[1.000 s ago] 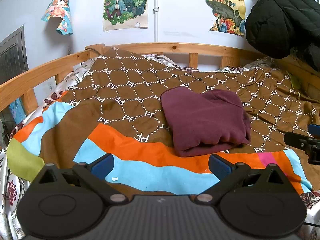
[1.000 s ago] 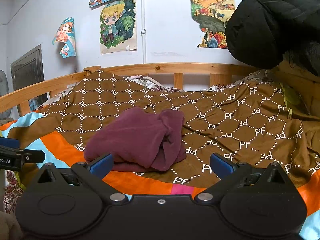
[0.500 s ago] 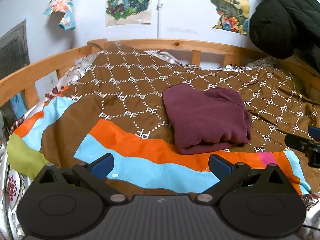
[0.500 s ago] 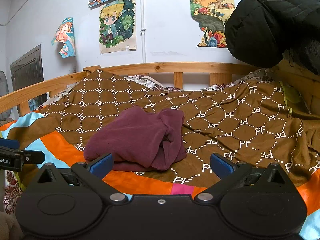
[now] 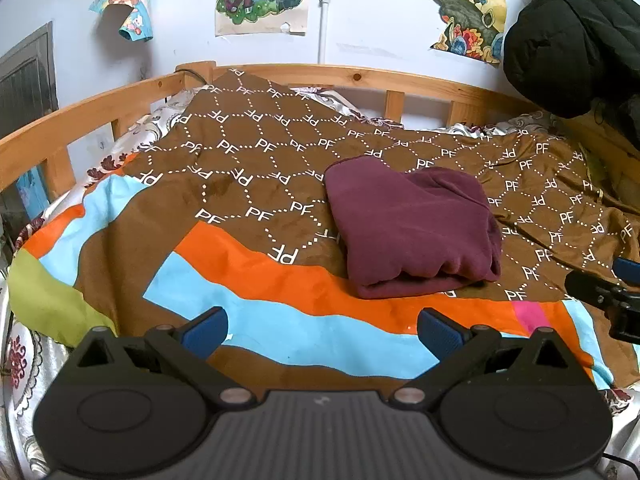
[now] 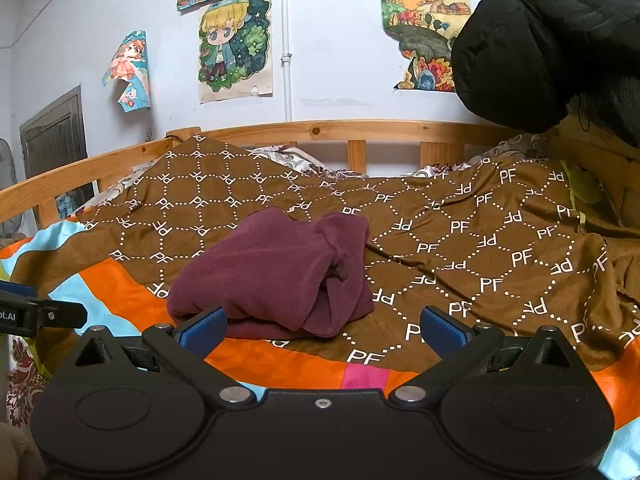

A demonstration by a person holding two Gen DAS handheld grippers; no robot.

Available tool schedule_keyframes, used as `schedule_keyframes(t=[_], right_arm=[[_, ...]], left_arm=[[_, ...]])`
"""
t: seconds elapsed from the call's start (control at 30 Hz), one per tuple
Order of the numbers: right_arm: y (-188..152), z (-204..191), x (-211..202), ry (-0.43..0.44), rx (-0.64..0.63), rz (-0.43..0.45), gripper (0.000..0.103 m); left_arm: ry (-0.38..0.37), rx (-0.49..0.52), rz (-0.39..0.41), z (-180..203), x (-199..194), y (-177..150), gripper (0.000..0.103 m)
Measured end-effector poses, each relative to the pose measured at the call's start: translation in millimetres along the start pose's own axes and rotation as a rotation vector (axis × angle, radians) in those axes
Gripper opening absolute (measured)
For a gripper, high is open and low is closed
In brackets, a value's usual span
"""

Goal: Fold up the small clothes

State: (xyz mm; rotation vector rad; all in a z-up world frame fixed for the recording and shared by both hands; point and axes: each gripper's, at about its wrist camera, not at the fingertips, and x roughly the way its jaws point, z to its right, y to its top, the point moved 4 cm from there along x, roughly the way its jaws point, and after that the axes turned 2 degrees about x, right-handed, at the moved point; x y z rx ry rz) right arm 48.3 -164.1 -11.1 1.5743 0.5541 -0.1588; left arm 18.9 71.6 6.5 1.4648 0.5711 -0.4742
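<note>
Both grippers backing off w/ nothing held

L gripper [image 5: 322, 330] is easing back, jaws spread wide. Purple top [image 5: 412, 228] is sitting folded on bed [image 5: 248, 300], mid-right. R gripper [image 6: 324, 326] is hanging near, jaws spread too. Fold prob. done.

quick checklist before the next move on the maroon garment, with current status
1. Left gripper open and empty: ok.
2. Right gripper open and empty: ok.
3. Garment folded into a compact bundle: ok, though the right wrist view shows a loose lumpy end.
4. Garment lying fully on the blanket, away from the bed rail: ok.
5. Both grippers clear of the garment: ok.
6. More clothes waiting to be folded: cannot tell, only a black jacket hangs nearby.
</note>
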Motion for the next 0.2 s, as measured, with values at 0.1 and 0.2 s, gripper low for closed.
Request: schedule_keyframes(t=[0.1,0.2], right_arm=[[-1.0,0.3,1.8,-0.009,-0.001,-0.01,0.102],[-1.9,1.5,5.2,-0.016,0.002,-0.021,0.102]], left_arm=[[-0.008,-0.004,-0.004,1.4,0.3,-0.7,0.102],[-0.005,0.001,-0.01,3.3,1.3,-1.0,0.102]])
